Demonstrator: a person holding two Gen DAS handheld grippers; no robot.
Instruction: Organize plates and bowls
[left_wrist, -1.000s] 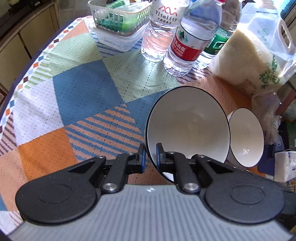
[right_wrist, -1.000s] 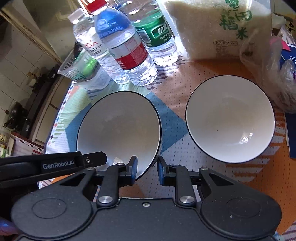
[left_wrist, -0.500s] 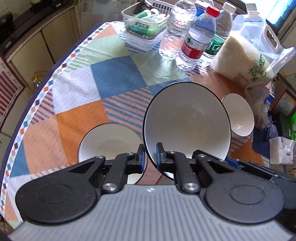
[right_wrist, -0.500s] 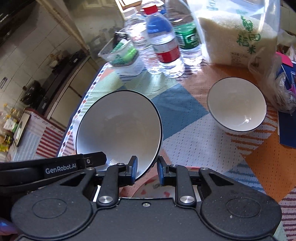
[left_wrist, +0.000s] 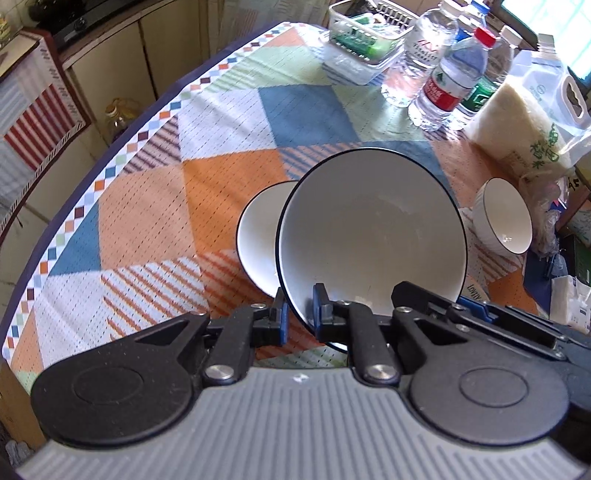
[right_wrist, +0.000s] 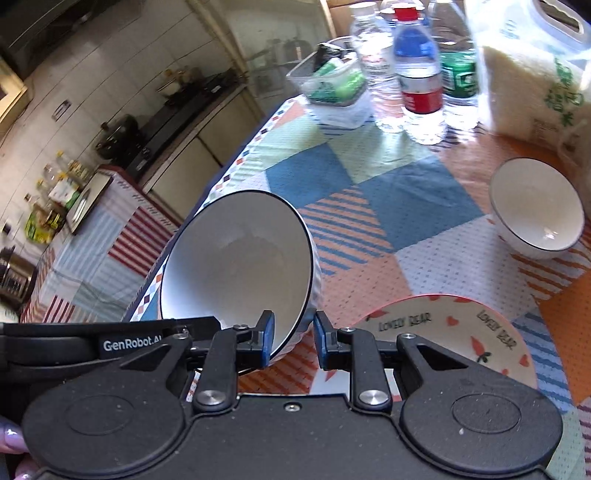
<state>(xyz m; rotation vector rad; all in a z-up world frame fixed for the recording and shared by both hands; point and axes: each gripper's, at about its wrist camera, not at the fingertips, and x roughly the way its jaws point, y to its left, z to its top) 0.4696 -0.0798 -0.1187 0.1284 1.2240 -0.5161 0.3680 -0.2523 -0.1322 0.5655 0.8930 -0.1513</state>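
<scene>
Above patchwork-cloth worktop (left_wrist: 229, 192): white dark-rimmed ceramic bowl (left_wrist: 369, 236), tilted, clear of cloth. Left tongs (left_wrist: 298, 317) clamped on its rim; right tongs (right_wrist: 293, 339) clamped on same bowl's rim. Behind held bowl: second white bowl (left_wrist: 256, 243) on cloth. Right of it, near rice bag (left_wrist: 524, 122): third white bowl (left_wrist: 504, 218). Below it: pink carrot-print "LOVELY BEAR" bowl (right_wrist: 461, 332). Far side: water bottles (left_wrist: 450, 81).
</scene>
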